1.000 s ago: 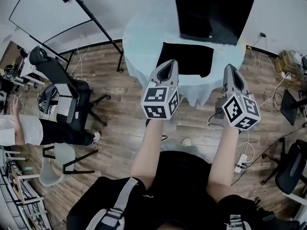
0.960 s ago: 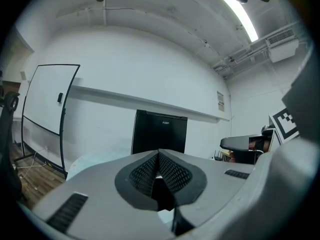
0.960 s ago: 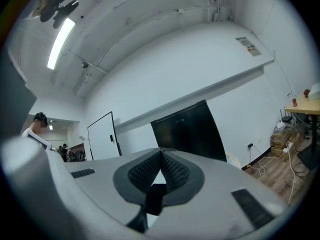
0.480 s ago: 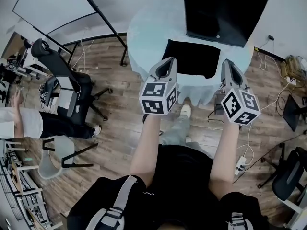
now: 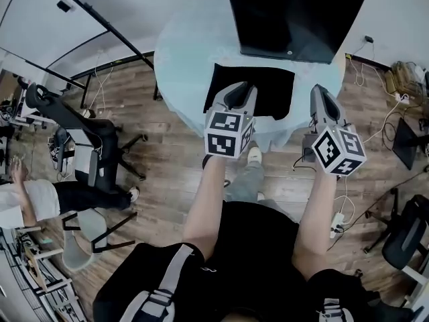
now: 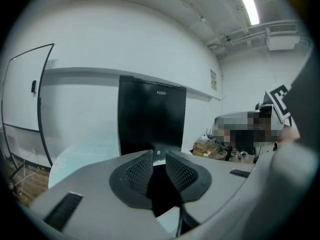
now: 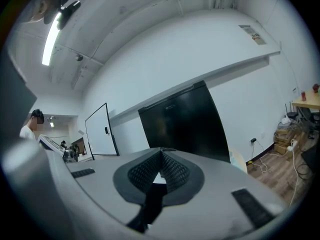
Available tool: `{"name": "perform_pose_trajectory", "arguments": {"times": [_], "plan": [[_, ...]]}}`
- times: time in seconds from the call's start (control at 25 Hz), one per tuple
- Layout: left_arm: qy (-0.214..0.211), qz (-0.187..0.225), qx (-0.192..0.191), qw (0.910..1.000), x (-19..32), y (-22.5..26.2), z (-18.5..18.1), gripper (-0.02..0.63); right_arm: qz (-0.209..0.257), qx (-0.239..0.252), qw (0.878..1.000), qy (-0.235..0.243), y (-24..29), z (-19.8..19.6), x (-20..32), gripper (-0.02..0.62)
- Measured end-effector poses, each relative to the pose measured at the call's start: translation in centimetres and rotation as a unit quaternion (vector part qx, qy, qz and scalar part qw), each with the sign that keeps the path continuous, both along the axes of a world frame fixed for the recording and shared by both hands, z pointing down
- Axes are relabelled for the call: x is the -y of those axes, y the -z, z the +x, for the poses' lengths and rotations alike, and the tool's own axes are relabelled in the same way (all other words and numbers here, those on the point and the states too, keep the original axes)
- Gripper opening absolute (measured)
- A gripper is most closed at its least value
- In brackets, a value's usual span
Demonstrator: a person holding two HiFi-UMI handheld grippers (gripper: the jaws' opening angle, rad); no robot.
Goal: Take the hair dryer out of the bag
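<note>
Left gripper (image 5: 240, 92): jaws part open, had just been opening, nothing between them; the nearer tool, tip over the bag's near edge.
Right gripper (image 5: 320, 94): jaws were together, empty, just right of the bag.
Bag (image 5: 271, 89): black, flat, limp cloth; long axis lay crosswise.
Hair dryer: unseen, probably inside.
Table (image 5: 188, 52): round, pale blue cloth.

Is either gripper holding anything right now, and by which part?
Nothing is held. The left gripper has just been opening its jaws, with nothing between them; the right gripper is shut and empty.
</note>
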State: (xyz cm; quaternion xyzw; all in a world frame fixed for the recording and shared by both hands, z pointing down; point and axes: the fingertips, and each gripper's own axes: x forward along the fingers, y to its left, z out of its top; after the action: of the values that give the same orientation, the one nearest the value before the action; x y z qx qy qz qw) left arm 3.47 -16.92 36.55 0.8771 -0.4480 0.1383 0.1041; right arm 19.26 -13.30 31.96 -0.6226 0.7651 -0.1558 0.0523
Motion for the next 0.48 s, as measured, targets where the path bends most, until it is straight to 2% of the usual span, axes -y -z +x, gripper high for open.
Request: {"name": "perform_pose_trajectory", "arguments": {"times": [0.08,0.2,0.48], "plan": [[-0.015,-0.014,0.033,0.9993,1.2,-1.9,0.5,0.102,-0.001,0.007,1.000,0.007,-0.8,0.0,1.3,0.006],[-0.036,-0.038,0.076,0.9957,2.6,-4.8,1.2,0.149,-0.001,0.016,0.999,0.028,-2.1,-0.5,2.9,0.006],[-0.072,-0.076,0.125,0.9866,4.7,-10.0,3.0,0.192,-0.046,0.004,0.997,0.054,-7.0,-0.7,5.5,0.007]]}}
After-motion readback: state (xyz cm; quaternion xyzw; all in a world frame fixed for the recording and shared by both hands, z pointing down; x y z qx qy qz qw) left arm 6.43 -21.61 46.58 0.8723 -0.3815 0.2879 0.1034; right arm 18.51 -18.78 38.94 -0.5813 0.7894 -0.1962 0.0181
